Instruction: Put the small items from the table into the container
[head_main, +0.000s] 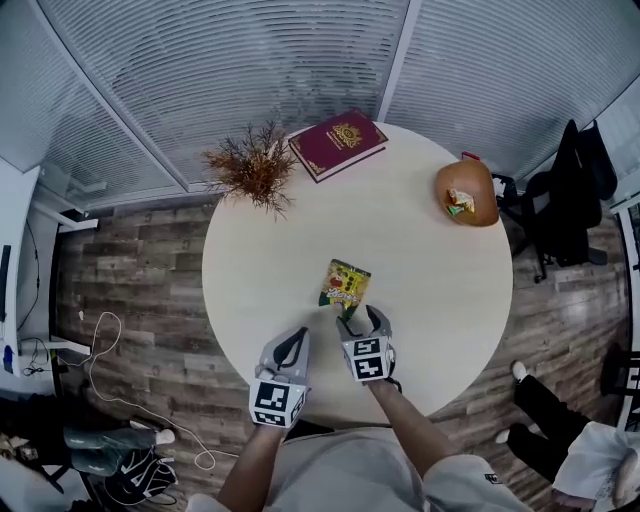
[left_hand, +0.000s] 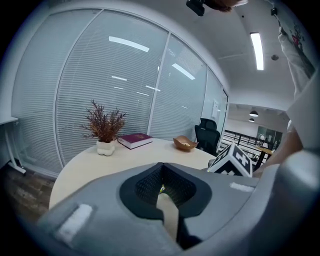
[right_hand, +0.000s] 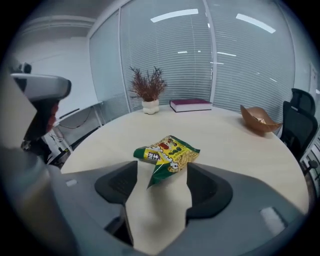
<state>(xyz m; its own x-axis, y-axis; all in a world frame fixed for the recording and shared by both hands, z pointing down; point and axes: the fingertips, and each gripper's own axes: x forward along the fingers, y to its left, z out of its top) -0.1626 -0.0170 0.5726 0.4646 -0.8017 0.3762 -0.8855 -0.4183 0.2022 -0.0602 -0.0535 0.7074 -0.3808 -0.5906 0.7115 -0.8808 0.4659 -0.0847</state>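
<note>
Your right gripper (right_hand: 162, 176) stands open, its jaws on either side of the near corner of the snack packet (right_hand: 170, 152), not pressing it. Your left gripper (left_hand: 162, 175), left of the packet, is closed and empty. The brown bowl (head_main: 468, 192) sits beyond the packet to the right, its contents hard to make out.

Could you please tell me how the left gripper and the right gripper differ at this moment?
The left gripper has its jaws together, while the right gripper has them wide apart. The left gripper has nothing between its jaws; the right gripper has the near corner of the snack packet between its jaws, not pinched. Both are grey and sit at the near side of the round table.
</note>
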